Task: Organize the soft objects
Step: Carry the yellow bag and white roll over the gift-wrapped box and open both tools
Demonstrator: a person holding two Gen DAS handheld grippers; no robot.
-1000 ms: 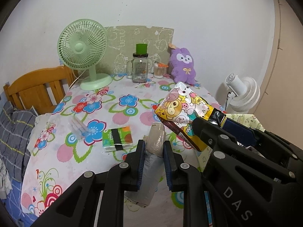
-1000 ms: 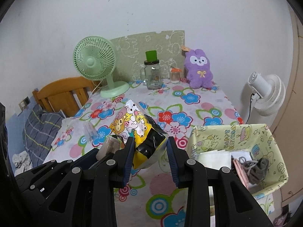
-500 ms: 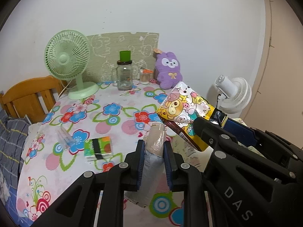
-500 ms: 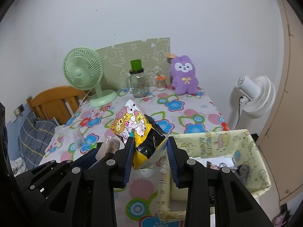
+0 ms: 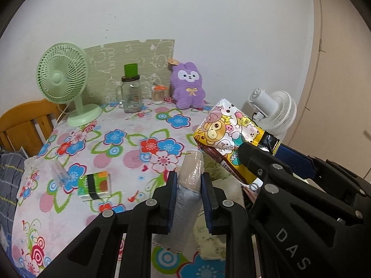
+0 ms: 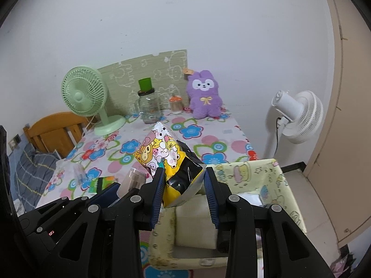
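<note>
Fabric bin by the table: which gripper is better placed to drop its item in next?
Right. The right gripper holds the cartoon pouch directly above the yellow bin; the left gripper, holding the grey pack, sits over the table edge.

The lower end of the grey-wrapped roll [image 5: 187, 199] drops out of sight behind the left gripper [image 5: 189, 200], and its label cannot be read. In the right wrist view only its beige top shows above the left gripper's arm. The cartoon snack bag [image 6: 170, 162] hides the near wall of the yellow fabric bin [image 6: 273, 185]; the bin's contents are too dim and blocked to name. The small jar [image 6: 175, 103] beside the purple plush rabbit [image 6: 205, 97] is too small to identify. The wooden chair [image 5: 25, 122] is cut off at the left edge.
</note>
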